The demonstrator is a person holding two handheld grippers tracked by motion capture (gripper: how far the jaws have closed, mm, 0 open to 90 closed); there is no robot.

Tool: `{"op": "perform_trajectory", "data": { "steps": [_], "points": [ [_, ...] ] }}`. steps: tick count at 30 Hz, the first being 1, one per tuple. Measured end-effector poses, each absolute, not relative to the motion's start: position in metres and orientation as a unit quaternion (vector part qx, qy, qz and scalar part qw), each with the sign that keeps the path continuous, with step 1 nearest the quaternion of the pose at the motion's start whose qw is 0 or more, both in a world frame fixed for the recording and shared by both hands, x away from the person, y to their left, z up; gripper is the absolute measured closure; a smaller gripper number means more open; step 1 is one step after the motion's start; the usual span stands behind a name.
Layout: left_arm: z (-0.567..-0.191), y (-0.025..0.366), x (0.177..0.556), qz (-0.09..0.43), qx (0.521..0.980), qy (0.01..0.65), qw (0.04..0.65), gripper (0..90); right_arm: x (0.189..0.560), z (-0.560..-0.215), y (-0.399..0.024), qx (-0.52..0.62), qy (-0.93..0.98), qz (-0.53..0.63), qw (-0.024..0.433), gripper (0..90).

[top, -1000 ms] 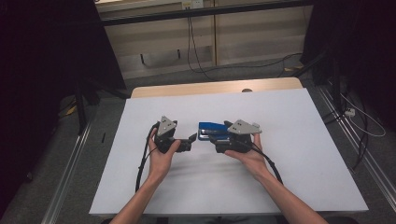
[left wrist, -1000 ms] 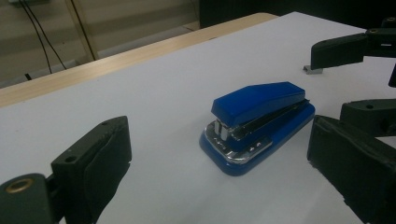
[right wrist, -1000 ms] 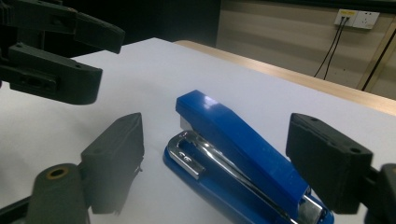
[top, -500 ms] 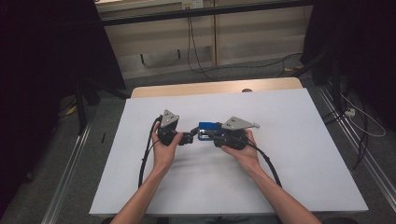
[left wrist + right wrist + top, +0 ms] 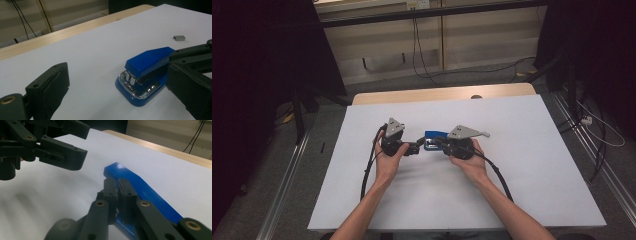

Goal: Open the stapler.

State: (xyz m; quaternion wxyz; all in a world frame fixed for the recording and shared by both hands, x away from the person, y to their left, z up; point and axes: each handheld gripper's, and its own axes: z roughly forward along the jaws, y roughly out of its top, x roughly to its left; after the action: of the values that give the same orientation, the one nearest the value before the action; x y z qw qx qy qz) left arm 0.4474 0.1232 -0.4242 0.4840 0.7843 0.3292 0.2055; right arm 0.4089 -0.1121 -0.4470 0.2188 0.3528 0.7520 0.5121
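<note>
A blue stapler [image 5: 435, 135] lies on the white table [image 5: 522, 190] between the two hands, its chrome mouth [image 5: 132, 80] facing my left gripper. My left gripper [image 5: 117, 72] stands open, its jaws wide apart and level with the stapler's front, touching nothing. My right gripper [image 5: 117, 187] has just been closing and is now shut. Its pads meet against the near side of the stapler [image 5: 147, 192], and I see nothing between them. From the high view the left gripper [image 5: 413, 146] and right gripper [image 5: 435, 143] point at each other, tips almost meeting.
A small grey block of staples [image 5: 179, 37] lies on the table beyond the stapler. A wooden strip [image 5: 442, 94] borders the far edge. Black cables [image 5: 367, 170] trail from both grippers toward the person. Dark floor and rails surround the table.
The right gripper's jaws have come together from wide open. Both hands stay almost where they were, and the stapler has not shifted.
</note>
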Motion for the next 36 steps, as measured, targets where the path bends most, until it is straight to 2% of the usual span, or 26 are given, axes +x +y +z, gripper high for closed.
{"op": "perform_trajectory", "data": {
  "steps": [2,12,16,17,18,19,24,29,33,34,36],
  "points": [
    [-0.425,0.123,0.448,0.208,0.787,0.329,0.479,5.4,0.409,-0.447,-0.111,0.354,0.753,0.510,0.219,90.0],
    [-0.432,0.123,0.452,0.199,0.794,0.333,0.468,6.7,0.415,-0.451,-0.107,0.369,0.775,0.474,0.199,90.0],
    [-0.434,0.121,0.452,0.194,0.801,0.332,0.459,16.6,0.417,-0.452,-0.109,0.374,0.778,0.464,0.197,90.0],
    [-0.433,0.121,0.452,0.192,0.800,0.333,0.461,16.6,0.417,-0.452,-0.110,0.375,0.779,0.461,0.197,90.0],
    [-0.433,0.121,0.452,0.191,0.798,0.337,0.461,20.3,0.418,-0.453,-0.110,0.375,0.782,0.456,0.198,90.0],
    [-0.432,0.120,0.452,0.191,0.799,0.338,0.460,28.0,0.418,-0.453,-0.110,0.373,0.786,0.452,0.198,90.0],
    [-0.434,0.116,0.450,0.190,0.802,0.339,0.454,36.9,0.420,-0.454,-0.111,0.371,0.789,0.448,0.199,90.0],
    [-0.435,0.115,0.450,0.178,0.805,0.332,0.458,57.6,0.421,-0.452,-0.112,0.369,0.792,0.444,0.199,90.0],
    [-0.437,0.112,0.449,0.176,0.813,0.320,0.454,61.1,0.421,-0.456,-0.111,0.368,0.800,0.431,0.196,90.0],
    [-0.437,0.112,0.449,0.178,0.813,0.319,0.453,67.3,0.422,-0.458,-0.110,0.369,0.802,0.427,0.195,90.0],
    [-0.437,0.112,0.449,0.174,0.811,0.323,0.455,69.5,0.422,-0.458,-0.109,0.368,0.803,0.425,0.196,90.0]
  ]
}}
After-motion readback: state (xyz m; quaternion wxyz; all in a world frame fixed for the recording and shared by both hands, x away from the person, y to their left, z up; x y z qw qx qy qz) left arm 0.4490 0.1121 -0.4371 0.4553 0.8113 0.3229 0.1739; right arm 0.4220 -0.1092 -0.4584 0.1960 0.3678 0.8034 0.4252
